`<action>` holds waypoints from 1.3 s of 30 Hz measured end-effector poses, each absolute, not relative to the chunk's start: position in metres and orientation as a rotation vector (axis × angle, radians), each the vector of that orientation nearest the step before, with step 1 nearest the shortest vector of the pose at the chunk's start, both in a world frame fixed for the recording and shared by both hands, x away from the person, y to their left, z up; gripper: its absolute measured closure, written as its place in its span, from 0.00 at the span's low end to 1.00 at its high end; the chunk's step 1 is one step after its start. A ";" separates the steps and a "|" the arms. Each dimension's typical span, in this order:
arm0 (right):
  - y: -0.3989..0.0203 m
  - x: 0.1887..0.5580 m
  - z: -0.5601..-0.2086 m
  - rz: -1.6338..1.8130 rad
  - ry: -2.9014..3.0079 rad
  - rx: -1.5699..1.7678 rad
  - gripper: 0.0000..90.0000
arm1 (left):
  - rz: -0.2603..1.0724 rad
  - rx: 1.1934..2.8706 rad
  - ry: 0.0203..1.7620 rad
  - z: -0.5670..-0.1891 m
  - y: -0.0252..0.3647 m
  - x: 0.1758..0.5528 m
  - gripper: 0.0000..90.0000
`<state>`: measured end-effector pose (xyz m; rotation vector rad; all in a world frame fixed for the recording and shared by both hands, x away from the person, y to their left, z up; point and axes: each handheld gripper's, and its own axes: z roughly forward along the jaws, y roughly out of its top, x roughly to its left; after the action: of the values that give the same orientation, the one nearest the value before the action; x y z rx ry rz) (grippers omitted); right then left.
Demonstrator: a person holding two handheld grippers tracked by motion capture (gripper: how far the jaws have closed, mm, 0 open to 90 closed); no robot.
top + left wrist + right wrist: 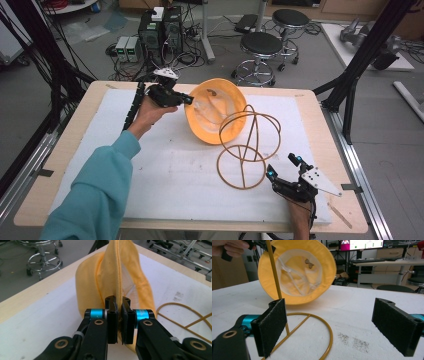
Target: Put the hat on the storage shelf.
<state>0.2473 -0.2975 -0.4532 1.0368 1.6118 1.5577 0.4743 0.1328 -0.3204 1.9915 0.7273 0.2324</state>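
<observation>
Here the left tongs (pixel 119 315) pinch the brim of the soft yellow cloth bucket hat (pixel 215 110), which droops limply. The right tongs (pixel 337 327) stand open beside the stiff yellow wire hat stand (pixel 248 145); best gripped on its ring

A: The soft yellow fabric bucket hat (pixel 115 277) runs off the top edge in the left gripper view, and its brim is hidden where the left gripper (pixel 119 315) pinches it.

B: In the right gripper view, the thin yellow wire hat stand (pixel 312 322) has its upright cut off at the top and its base ring at the bottom.

A: The small dark mark inside the hat's crown is too blurred to identify.
</observation>
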 end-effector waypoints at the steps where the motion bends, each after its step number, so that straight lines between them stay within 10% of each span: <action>1: -0.297 0.247 -0.453 1.557 1.612 1.037 0.13 | 0.246 1.980 0.734 -0.319 0.139 0.474 0.95; 39: -0.302 0.249 -0.453 1.593 1.587 1.076 0.13 | 0.522 1.956 0.849 -0.293 0.299 0.429 0.95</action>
<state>0.2487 -0.3018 -0.4534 1.0756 1.5872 1.5932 0.4293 0.2991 -0.2932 1.9556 0.8488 0.5225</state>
